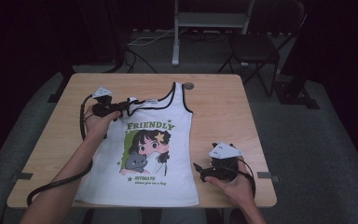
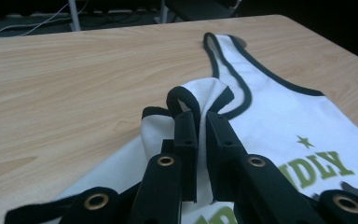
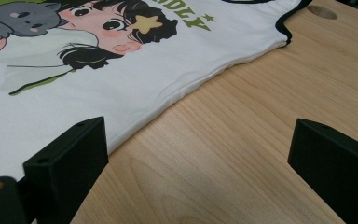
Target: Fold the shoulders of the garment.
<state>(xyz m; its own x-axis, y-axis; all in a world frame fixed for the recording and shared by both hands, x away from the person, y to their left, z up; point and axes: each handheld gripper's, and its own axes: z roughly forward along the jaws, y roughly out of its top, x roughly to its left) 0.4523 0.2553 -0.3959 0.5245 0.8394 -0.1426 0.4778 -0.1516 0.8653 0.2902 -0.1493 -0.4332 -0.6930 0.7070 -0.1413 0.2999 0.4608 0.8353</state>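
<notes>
A white tank top [image 1: 149,154] with black trim, the word FRIENDLY and a cartoon girl with a grey cat lies flat on the wooden table [image 1: 219,116]. My left gripper [image 1: 122,107] is at its left shoulder strap, shut on the bunched strap. In the left gripper view the black-edged strap [image 2: 200,93] stands up pinched in my left gripper [image 2: 201,120]. The other strap [image 2: 242,70] lies flat beyond. My right gripper [image 1: 199,170] rests open beside the top's right side. In the right gripper view my right gripper [image 3: 200,154] stands wide over bare wood, next to the top's side seam [image 3: 205,74].
A round hole [image 1: 188,86] sits in the table near the right strap, also seen as the hole [image 3: 321,11]. Behind the table stand a dark chair [image 1: 256,46] and a metal stand [image 1: 176,37], with cables on the floor. The left gripper's cable [image 1: 56,184] trails to the front left edge.
</notes>
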